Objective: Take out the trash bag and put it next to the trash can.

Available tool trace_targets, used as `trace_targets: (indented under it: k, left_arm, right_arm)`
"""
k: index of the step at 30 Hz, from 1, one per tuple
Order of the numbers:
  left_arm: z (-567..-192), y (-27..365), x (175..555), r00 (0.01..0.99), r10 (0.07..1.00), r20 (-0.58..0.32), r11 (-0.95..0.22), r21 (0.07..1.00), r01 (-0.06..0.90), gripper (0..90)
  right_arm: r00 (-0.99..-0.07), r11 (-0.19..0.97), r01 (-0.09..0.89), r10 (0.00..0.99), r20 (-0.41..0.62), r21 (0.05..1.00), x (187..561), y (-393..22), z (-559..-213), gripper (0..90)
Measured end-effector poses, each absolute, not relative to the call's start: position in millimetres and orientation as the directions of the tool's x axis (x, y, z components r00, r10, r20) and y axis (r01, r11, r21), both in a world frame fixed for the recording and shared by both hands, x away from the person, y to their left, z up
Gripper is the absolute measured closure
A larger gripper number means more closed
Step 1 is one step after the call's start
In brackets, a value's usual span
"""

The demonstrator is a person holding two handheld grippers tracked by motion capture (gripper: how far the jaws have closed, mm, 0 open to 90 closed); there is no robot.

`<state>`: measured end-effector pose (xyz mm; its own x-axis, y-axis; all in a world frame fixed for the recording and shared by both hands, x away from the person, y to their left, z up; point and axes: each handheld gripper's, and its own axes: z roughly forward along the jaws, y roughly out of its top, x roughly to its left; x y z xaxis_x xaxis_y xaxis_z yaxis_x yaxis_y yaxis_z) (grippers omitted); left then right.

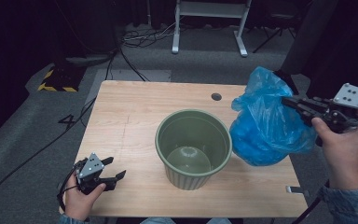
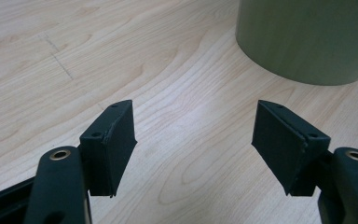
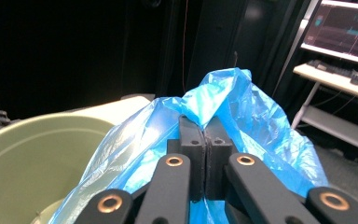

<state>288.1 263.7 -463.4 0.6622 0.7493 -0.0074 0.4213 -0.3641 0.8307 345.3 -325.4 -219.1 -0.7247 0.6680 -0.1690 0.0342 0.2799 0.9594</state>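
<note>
The right gripper (image 1: 292, 103) was clenched on a blue plastic bag (image 1: 265, 122) at the right of the frame, just beside the green bucket (image 1: 193, 147) in the middle of the wooden table (image 1: 135, 112). The left gripper (image 1: 114, 169), lower left, was released and held nothing.

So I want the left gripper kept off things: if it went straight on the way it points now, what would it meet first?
Probably the green bin: the left gripper, jaws open over bare table, points just left of its wall, so it might graze or slip past.
</note>
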Motion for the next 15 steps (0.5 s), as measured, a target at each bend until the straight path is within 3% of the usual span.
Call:
trace_targets:
  k: [15]
  left_arm:
    - [-466.1, 268.3, 282.0, 0.652, 0.758, -0.009, -0.362, 0.825, 0.433, 29.7]
  right_arm:
    - [-0.762, 0.297, 0.144, 0.642, -0.086, 0.944, 380.9, -309.3, -282.6, 89.2]
